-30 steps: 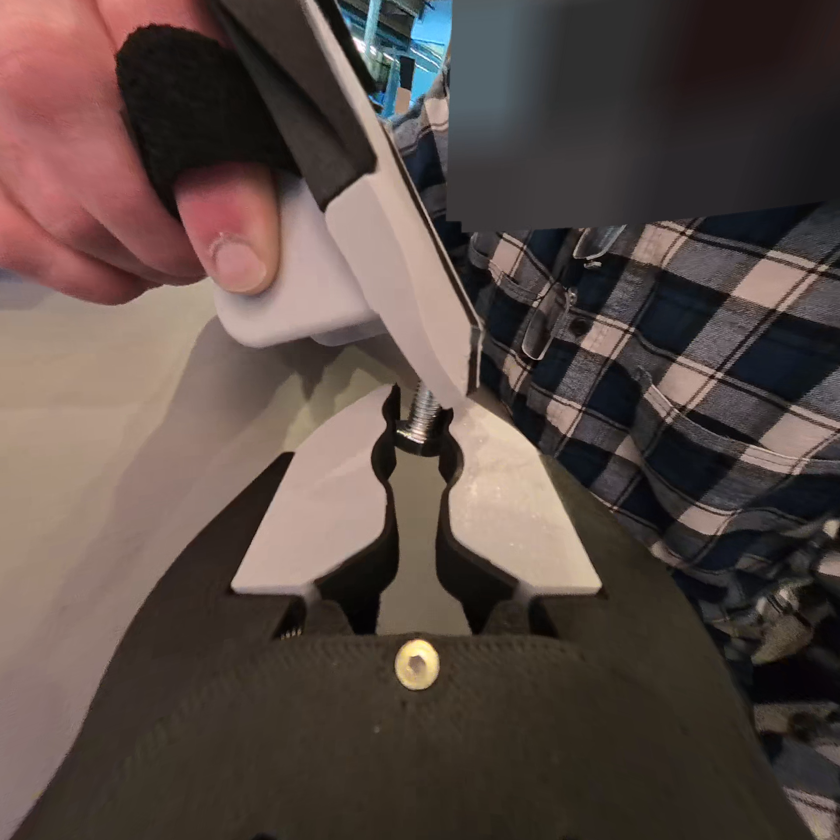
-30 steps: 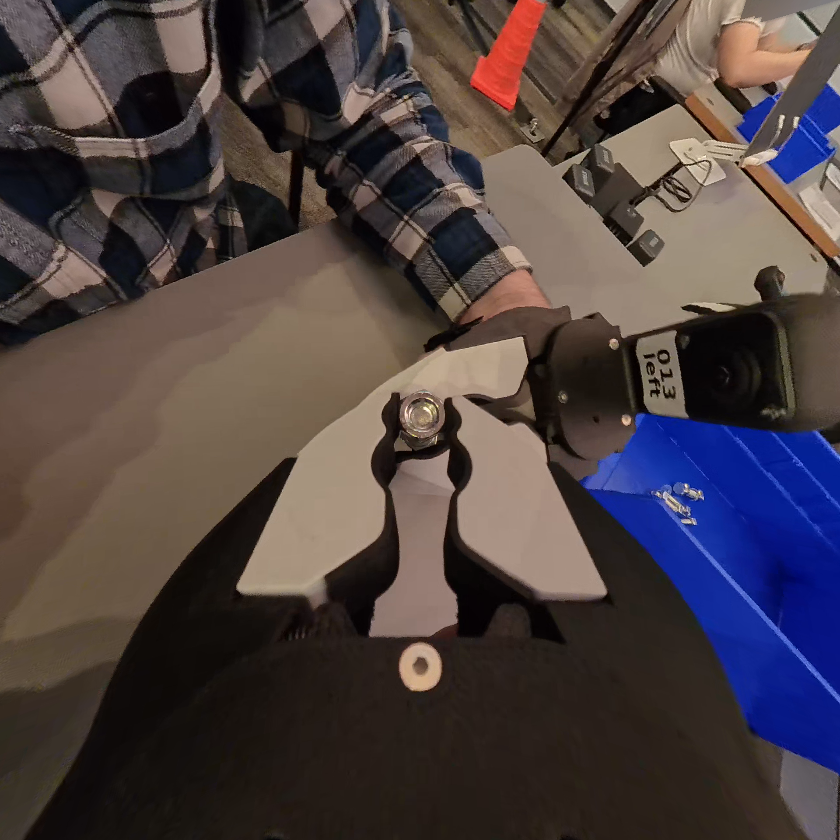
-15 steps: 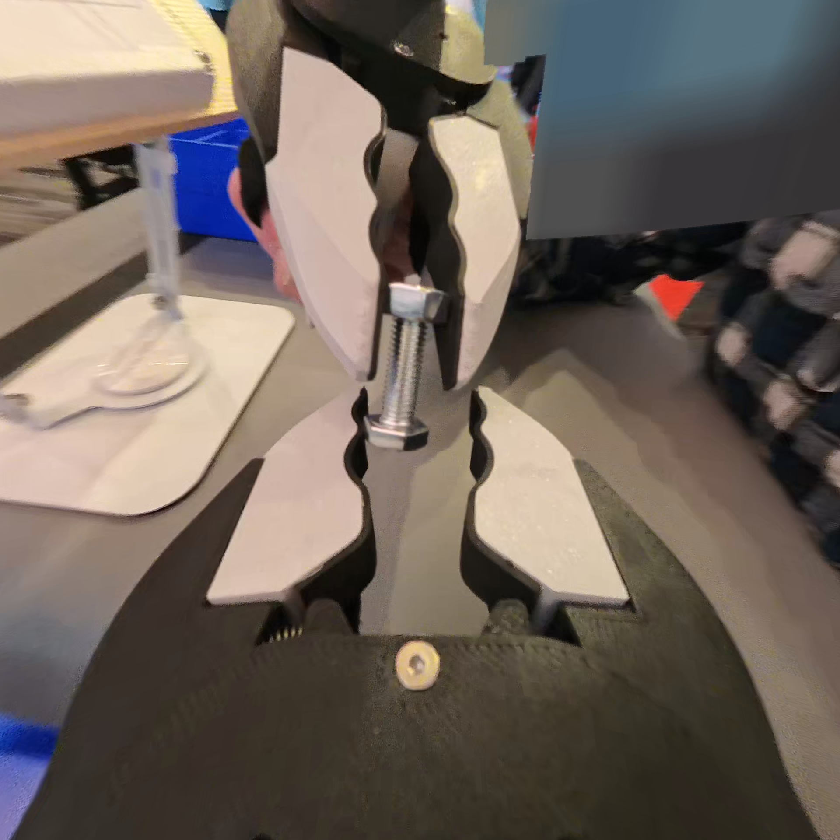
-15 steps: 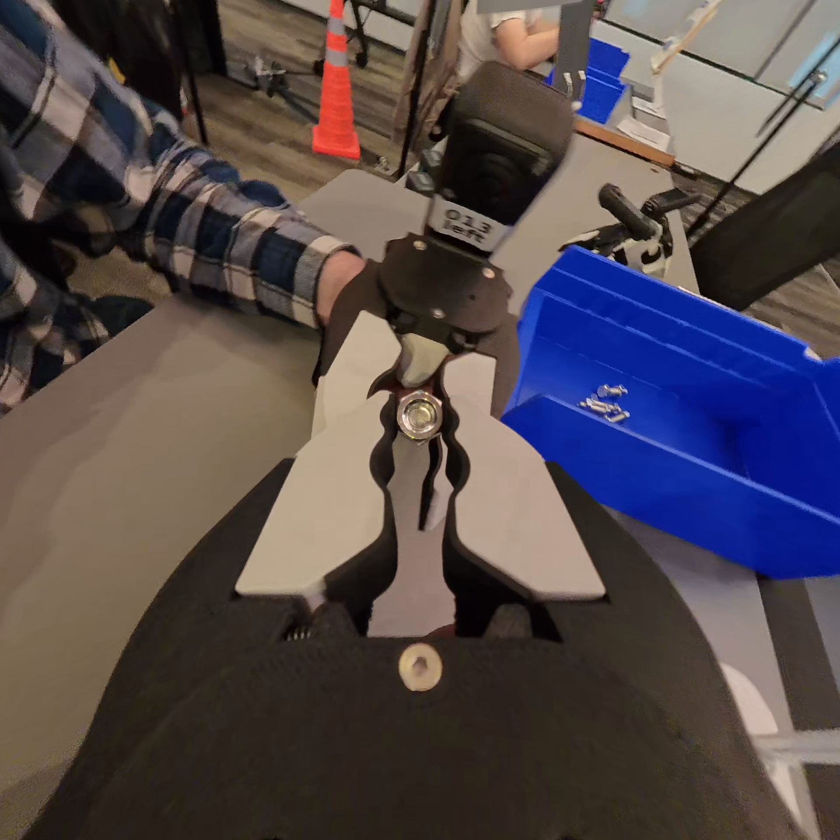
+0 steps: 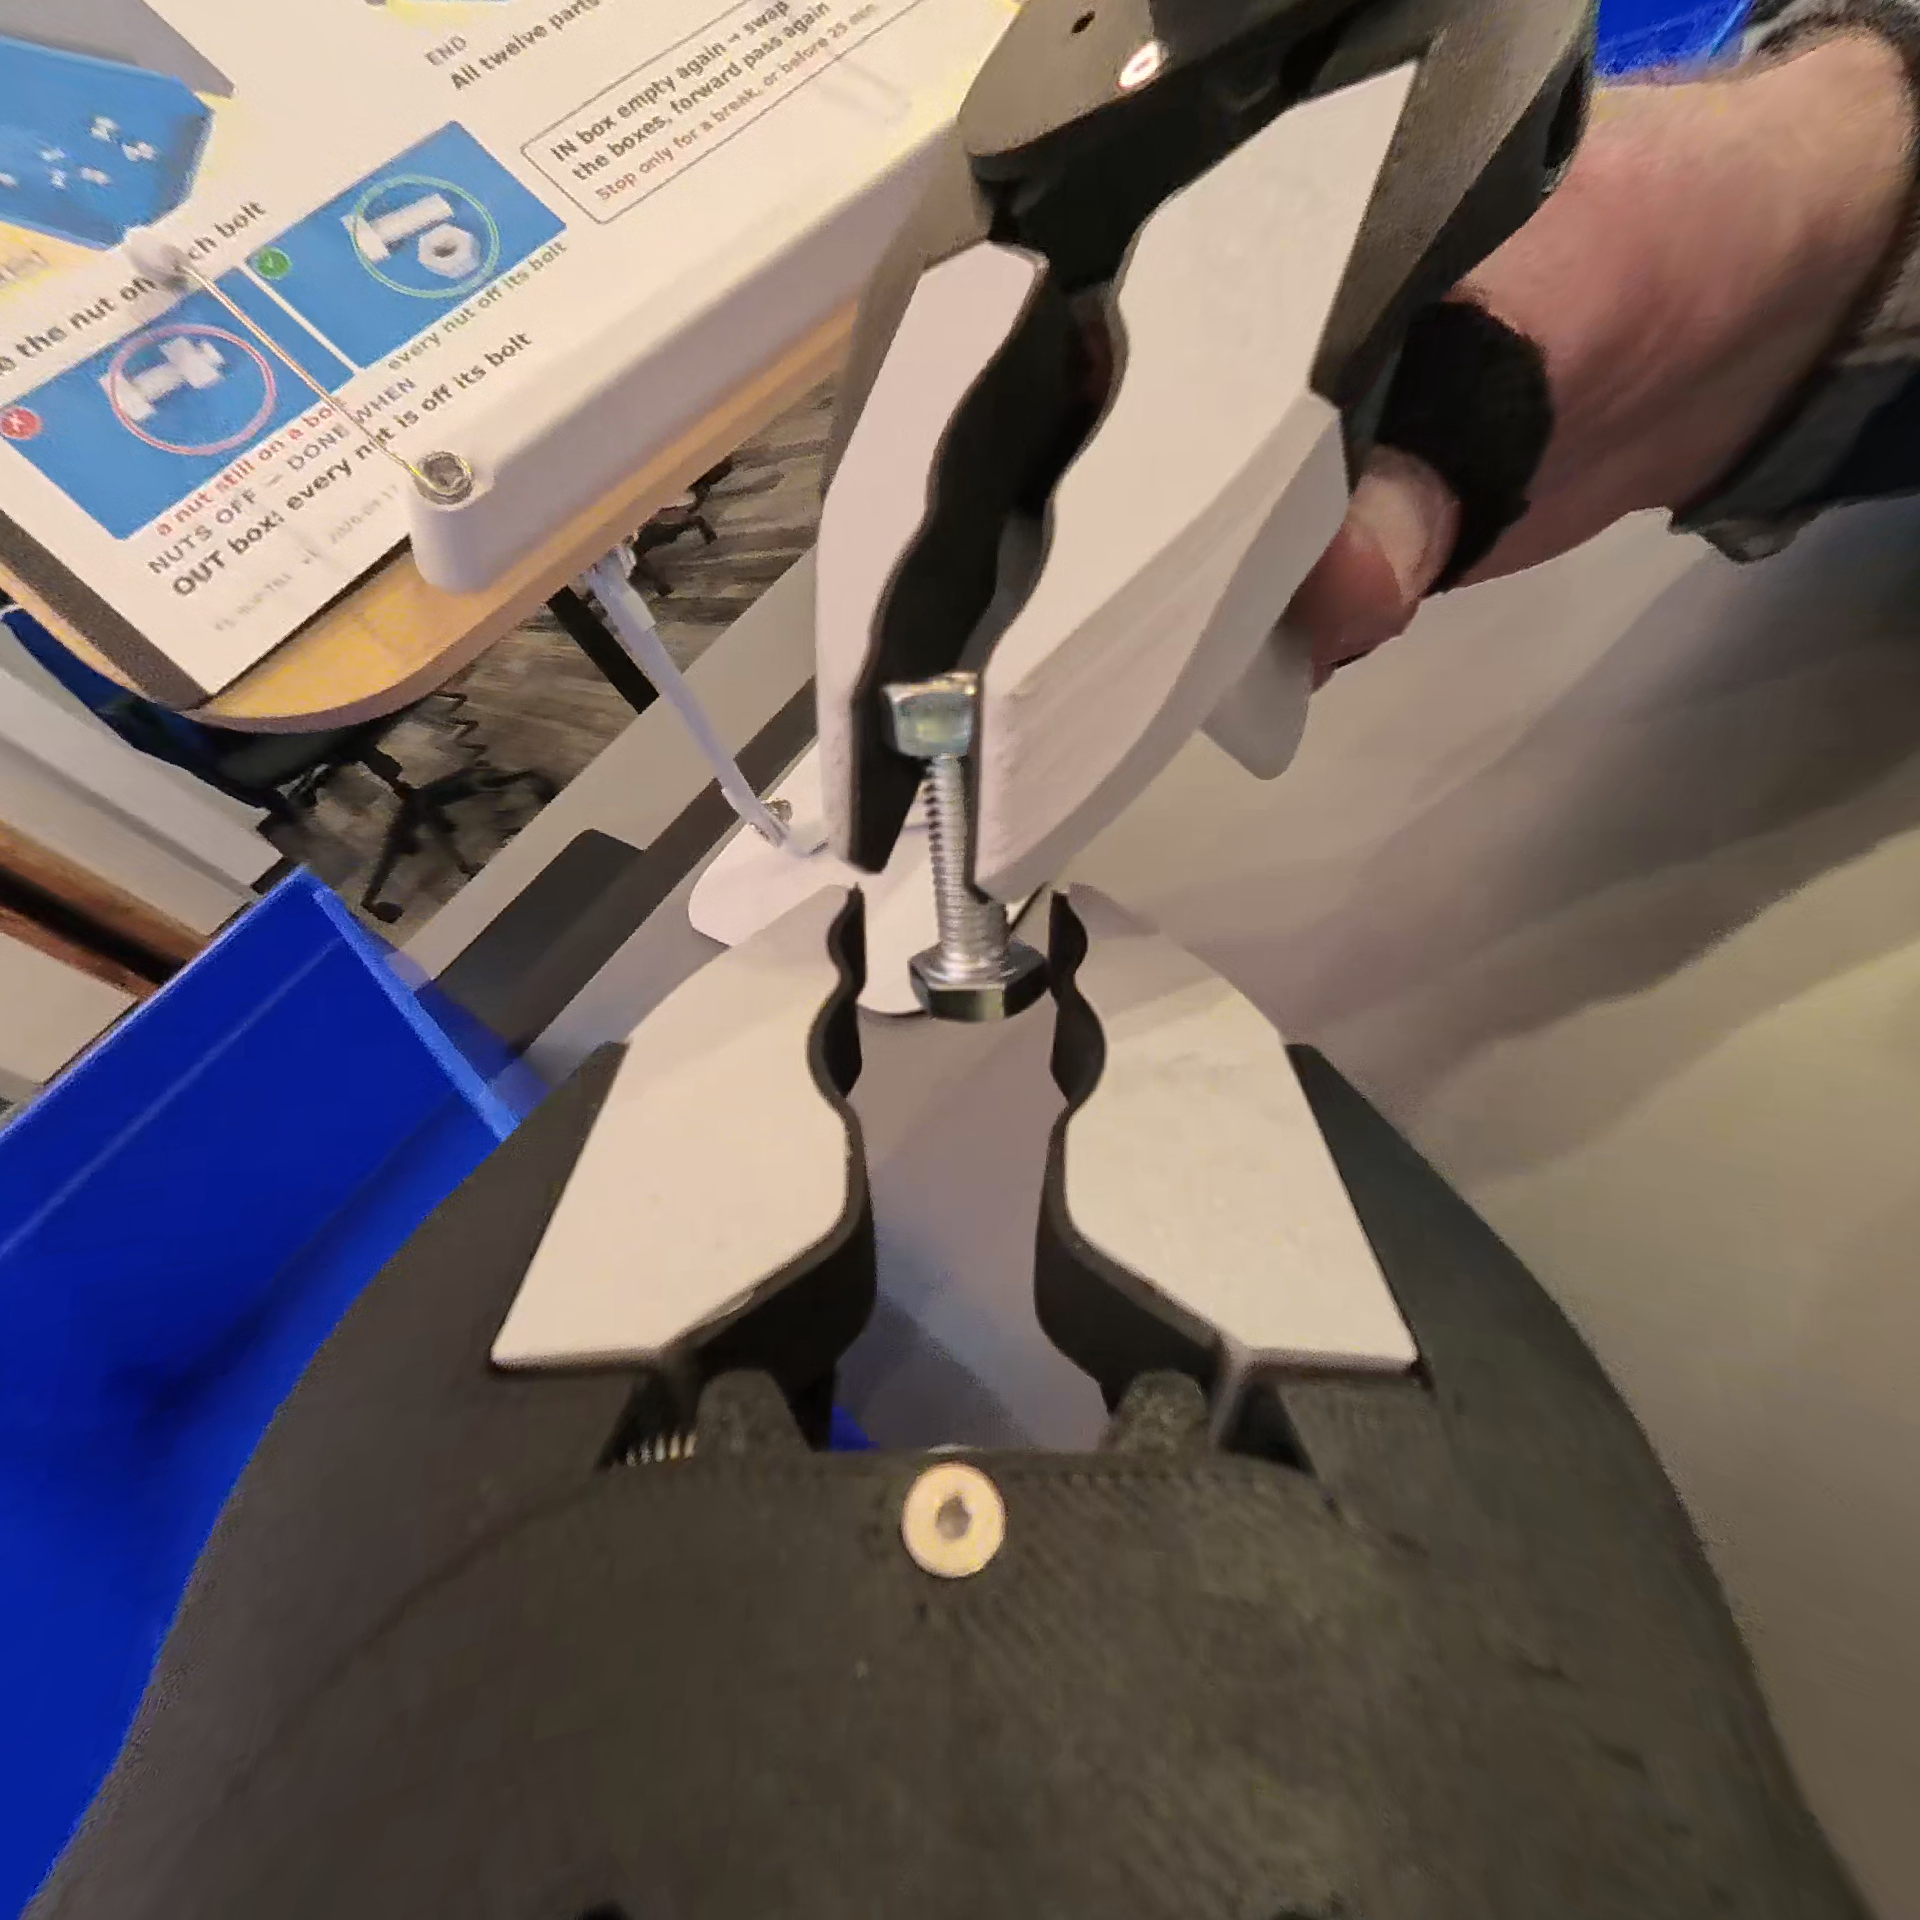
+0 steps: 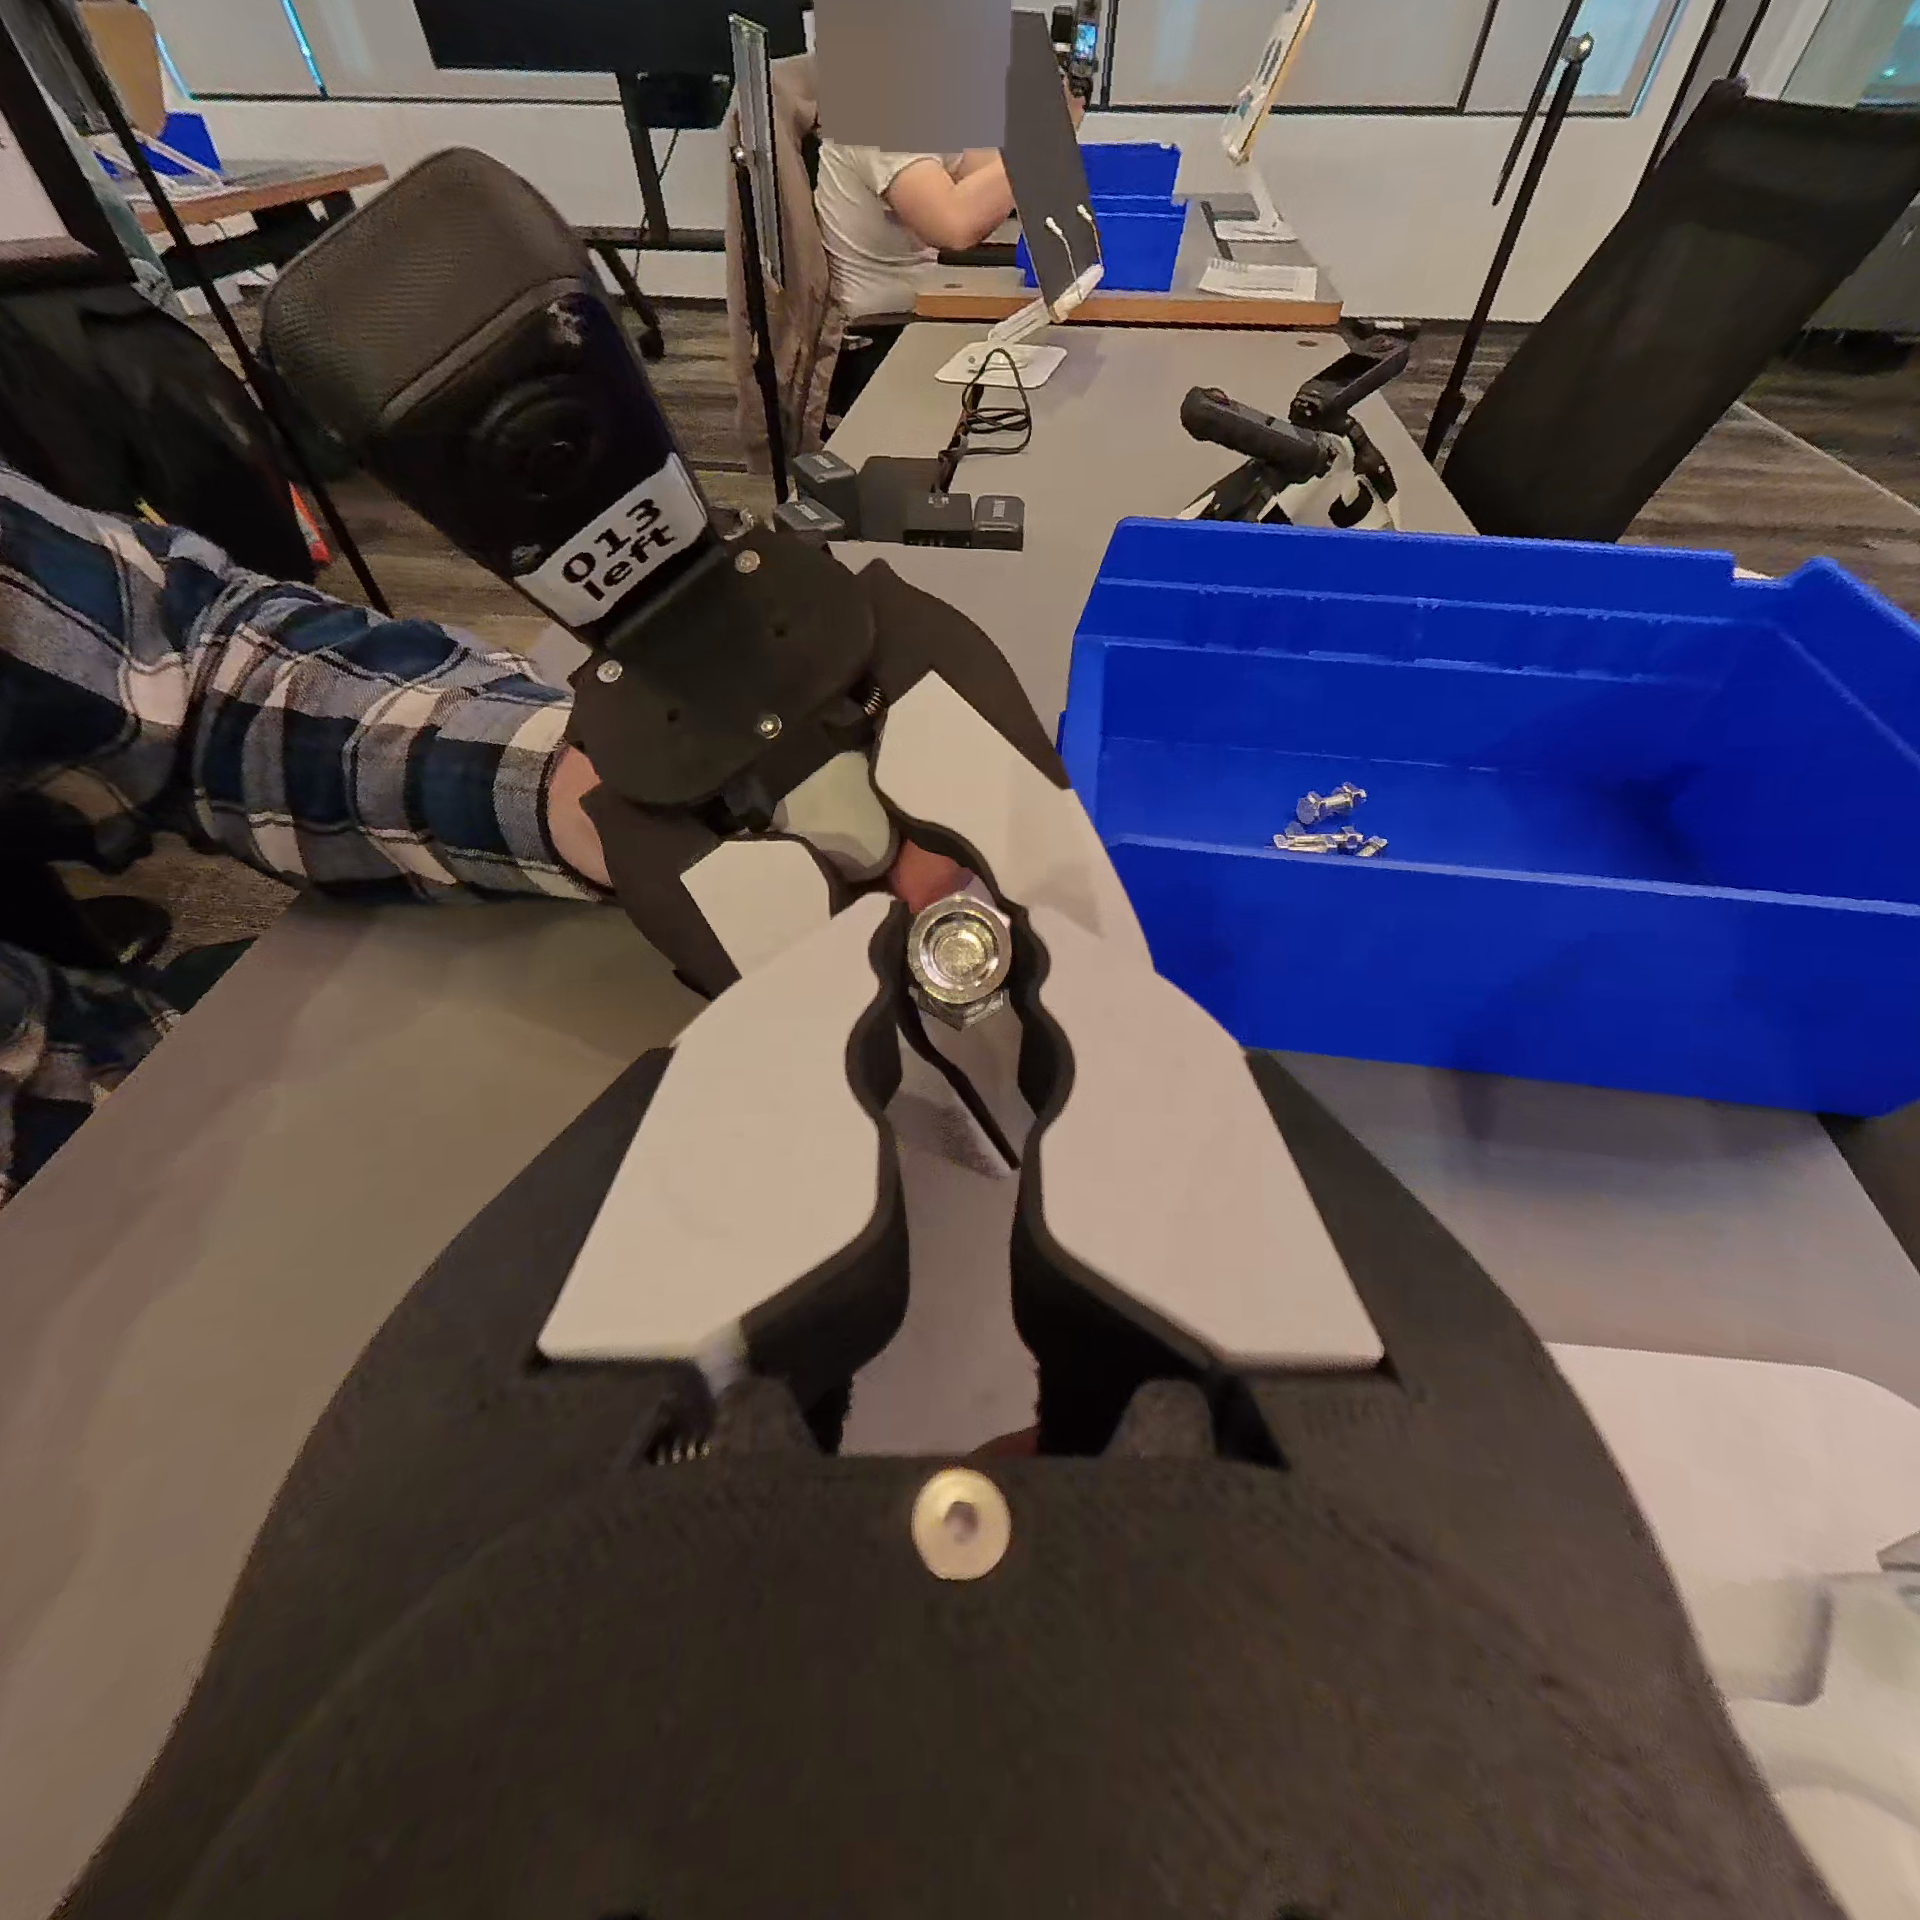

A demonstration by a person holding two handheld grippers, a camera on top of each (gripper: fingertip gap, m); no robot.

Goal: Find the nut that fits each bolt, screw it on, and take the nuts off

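In the left wrist view a silver bolt (image 5: 951, 831) hangs thread down from my right gripper (image 5: 940, 862), which comes in from above and is shut on its upper end (image 5: 930, 717). A hex nut (image 5: 977, 987) sits on the thread's lower end, between the fingertips of my left gripper (image 5: 956, 935). The left jaws stand open: there is a clear gap between the left pad (image 5: 842, 997) and the nut, and the right pad is close beside it. In the right wrist view my right gripper (image 6: 954, 925) clamps the bolt (image 6: 956, 951), seen end on. The left gripper's fingers (image 6: 966, 769) lie just beyond.
A blue bin (image 6: 1507, 966) stands on the grey table (image 6: 312, 1143) to the right, with a few bolts and nuts (image 6: 1330, 826) inside. The left wrist view shows a blue bin (image 5: 208, 1143) at lower left, an instruction board (image 5: 416, 260) and its white stand base (image 5: 769, 894). The gap from one gripper's tips to the other's is roughly 5 cm.
A second ago my left gripper was shut on the nut; it has since opened off it. Both grippers have swung round. The right gripper has kept its hold on the bolt.
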